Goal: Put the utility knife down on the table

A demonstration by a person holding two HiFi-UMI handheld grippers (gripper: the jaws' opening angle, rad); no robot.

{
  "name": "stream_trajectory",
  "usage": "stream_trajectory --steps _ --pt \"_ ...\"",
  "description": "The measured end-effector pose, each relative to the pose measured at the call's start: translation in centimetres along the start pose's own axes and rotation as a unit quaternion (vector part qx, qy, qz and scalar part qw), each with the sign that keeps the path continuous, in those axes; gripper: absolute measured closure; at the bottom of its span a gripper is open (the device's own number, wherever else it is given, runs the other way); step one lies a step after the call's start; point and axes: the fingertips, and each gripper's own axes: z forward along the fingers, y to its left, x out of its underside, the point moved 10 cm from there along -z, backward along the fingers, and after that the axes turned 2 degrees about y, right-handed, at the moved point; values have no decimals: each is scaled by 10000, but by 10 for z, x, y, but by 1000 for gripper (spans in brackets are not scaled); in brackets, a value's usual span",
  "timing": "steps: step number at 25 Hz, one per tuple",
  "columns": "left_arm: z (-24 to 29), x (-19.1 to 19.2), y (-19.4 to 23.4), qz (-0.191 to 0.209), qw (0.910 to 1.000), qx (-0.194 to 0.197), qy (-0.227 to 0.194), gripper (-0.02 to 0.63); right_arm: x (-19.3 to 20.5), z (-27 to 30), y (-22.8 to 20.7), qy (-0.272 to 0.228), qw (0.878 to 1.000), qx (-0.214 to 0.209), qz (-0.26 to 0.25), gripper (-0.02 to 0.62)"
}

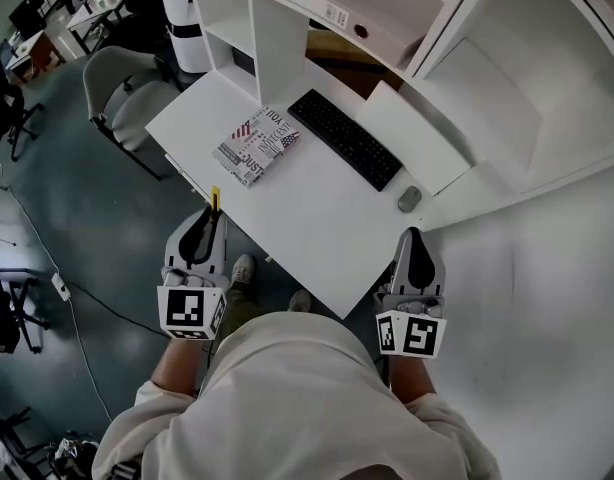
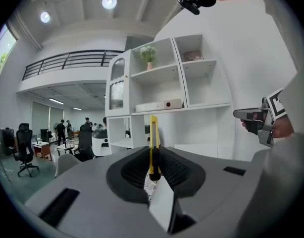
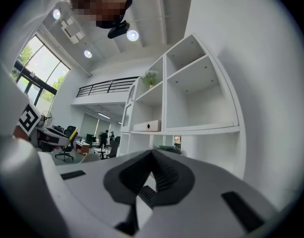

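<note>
A yellow utility knife [image 2: 153, 143] stands on edge between the black pads of my left gripper [image 2: 153, 157], which is shut on it, and its front end sticks out past the fingertips. From the head view, that left gripper [image 1: 208, 215] hovers just off the near left edge of the white table [image 1: 317, 218], with the utility knife's yellow tip [image 1: 215, 199] pointing at the edge. My right gripper [image 1: 414, 234] hangs at the table's near right corner. In the right gripper view the right gripper [image 3: 152, 155] holds nothing and its jaws meet at the tips.
On the table lie a printed box [image 1: 256, 145], a black keyboard [image 1: 344, 138] and a grey mouse [image 1: 409, 199]. White shelves [image 1: 287, 28] with a binder [image 1: 352, 8] stand behind. A grey chair [image 1: 122, 88] sits left of the table. The person's feet [image 1: 243, 269] are under its near edge.
</note>
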Motion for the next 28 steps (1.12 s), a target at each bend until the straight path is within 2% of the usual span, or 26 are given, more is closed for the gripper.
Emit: stream_trajectory --steps 8,17,22,28 --pt "66 -6 20 109 9975 688 115 545 -11 7 9 86 9976 675 -96 592" --pt "138 -9 18 259 9899 1356 309 545 -11 0 -1 294 9867 1596 -121 592" --pt "172 1 9 337 9839 1624 663 545 -12 -6 -6 373 9799 1955 -133 592" --pt "214 33 -6 356 9720 1923 1305 545 -10 -19 -14 477 9698 2387 -146 592"
